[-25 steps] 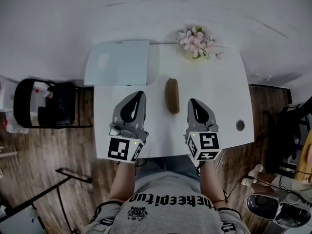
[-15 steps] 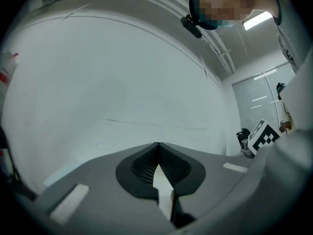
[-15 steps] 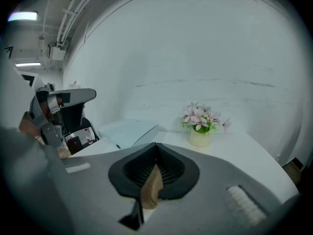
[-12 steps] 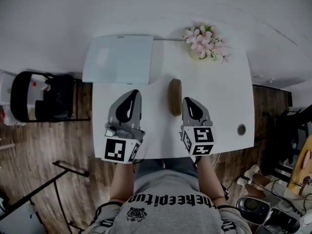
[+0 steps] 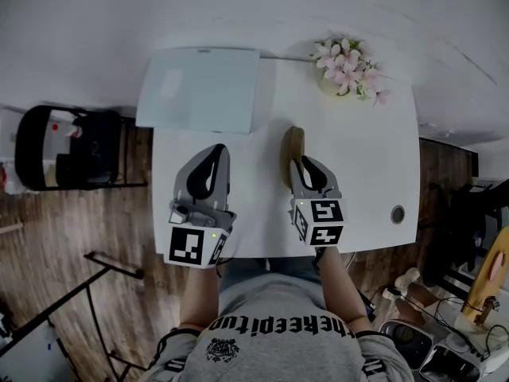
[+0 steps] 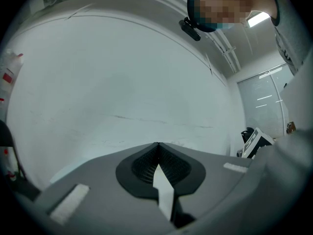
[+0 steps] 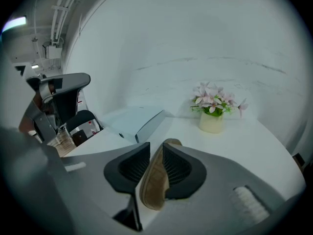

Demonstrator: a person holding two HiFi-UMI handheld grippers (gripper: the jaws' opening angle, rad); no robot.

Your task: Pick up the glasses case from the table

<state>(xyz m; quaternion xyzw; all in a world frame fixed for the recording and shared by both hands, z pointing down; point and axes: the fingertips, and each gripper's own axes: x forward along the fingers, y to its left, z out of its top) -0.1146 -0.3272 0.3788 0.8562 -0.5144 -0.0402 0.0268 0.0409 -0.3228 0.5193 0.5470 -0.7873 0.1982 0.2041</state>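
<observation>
The glasses case [image 5: 293,144] is a brown oblong lying on the white table [image 5: 362,173], pointing away from me. My right gripper [image 5: 299,165] tilts down over its near end. In the right gripper view the case [image 7: 155,182] lies between the jaws of the right gripper [image 7: 155,148], close against the right pad, with a narrow gap at the left pad. These jaws have just been opening and stand open around the case. My left gripper [image 5: 215,154] hovers over the table to the left of the case. The left gripper [image 6: 158,146] is shut and holds nothing.
A flat pale blue box [image 5: 200,89] lies at the table's far left corner. A pot of pink flowers [image 5: 347,68] stands at the far right. A round cable hole [image 5: 397,213] sits near the right edge. A black chair [image 5: 71,157] stands left of the table.
My right gripper has moved forward, left and down onto the near end of the case, and its jaws have parted around it. The left gripper has shifted a little.
</observation>
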